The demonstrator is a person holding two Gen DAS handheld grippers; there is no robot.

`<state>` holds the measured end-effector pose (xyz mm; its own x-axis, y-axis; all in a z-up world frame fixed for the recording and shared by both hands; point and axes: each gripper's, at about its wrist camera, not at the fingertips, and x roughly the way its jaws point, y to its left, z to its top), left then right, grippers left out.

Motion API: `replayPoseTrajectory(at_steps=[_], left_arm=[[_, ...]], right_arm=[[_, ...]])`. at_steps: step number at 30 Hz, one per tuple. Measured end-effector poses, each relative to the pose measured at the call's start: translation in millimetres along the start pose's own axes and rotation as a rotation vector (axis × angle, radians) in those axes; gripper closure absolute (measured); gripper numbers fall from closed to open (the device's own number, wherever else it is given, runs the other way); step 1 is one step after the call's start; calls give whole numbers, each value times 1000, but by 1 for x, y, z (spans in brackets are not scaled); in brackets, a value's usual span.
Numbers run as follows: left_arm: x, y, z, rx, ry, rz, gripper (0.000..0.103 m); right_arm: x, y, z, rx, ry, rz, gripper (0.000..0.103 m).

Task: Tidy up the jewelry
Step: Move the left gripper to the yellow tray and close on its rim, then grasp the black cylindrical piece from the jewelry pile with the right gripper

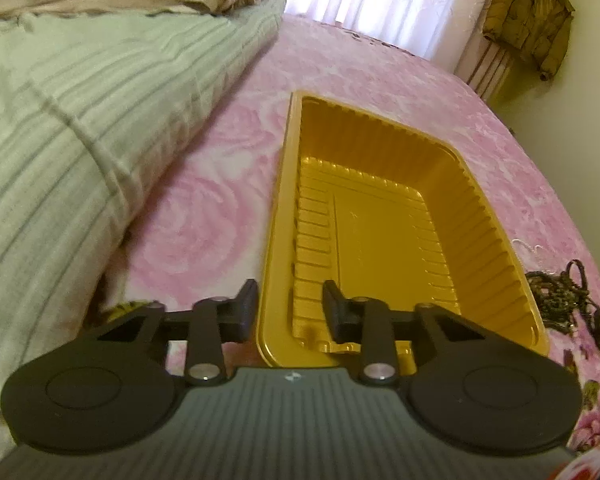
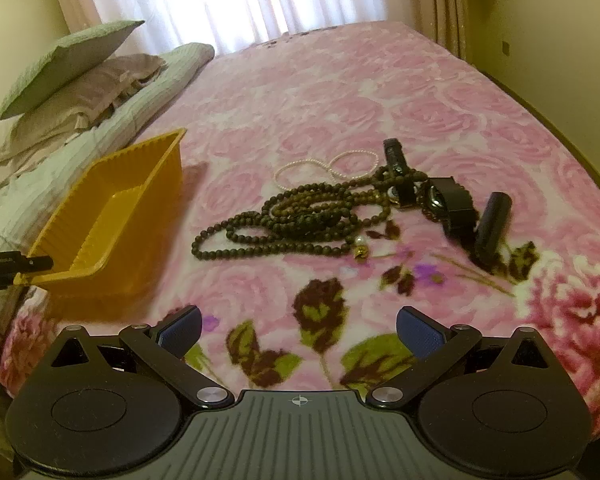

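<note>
A yellow plastic tray (image 1: pixel 380 216) lies on the pink floral bedspread, with nothing inside it. My left gripper (image 1: pixel 290 312) straddles the tray's near left wall, one finger outside and one inside, pads against it. In the right wrist view the tray (image 2: pixel 112 216) looks tipped, and the left gripper's finger (image 2: pixel 24 264) is at its near corner. A dark bead necklace (image 2: pixel 292 224) is heaped mid-bed, with a pearl strand (image 2: pixel 324 166) behind it and a dark-strapped watch (image 2: pixel 444 200) to its right. My right gripper (image 2: pixel 298 332) stands open over the bedspread, well short of the beads.
A folded striped quilt (image 1: pixel 80 140) and pillows (image 2: pixel 68 64) lie just left of the tray. A black cylinder (image 2: pixel 492 220) lies right of the watch. The dark beads (image 1: pixel 560 300) lie right of the tray. Curtains (image 2: pixel 240 0) hang behind the bed, and a jacket (image 1: pixel 528 28) hangs at the wall.
</note>
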<state>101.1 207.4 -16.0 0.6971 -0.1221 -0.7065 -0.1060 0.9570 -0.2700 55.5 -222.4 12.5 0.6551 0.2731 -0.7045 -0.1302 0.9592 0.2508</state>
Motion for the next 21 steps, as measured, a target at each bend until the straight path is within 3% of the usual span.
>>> replayPoseTrajectory(at_steps=[6,13,21], left_arm=[[8,7,2,-34,30,-37,81],[17,8,5,-24,81,-35,95],[5,-15,11,101,60,48,100]], right_arm=[[9,7,-1,-11,21,11,0],[8,7,0,-7,16,15,0],[4,0,-1,10,7,9,0]])
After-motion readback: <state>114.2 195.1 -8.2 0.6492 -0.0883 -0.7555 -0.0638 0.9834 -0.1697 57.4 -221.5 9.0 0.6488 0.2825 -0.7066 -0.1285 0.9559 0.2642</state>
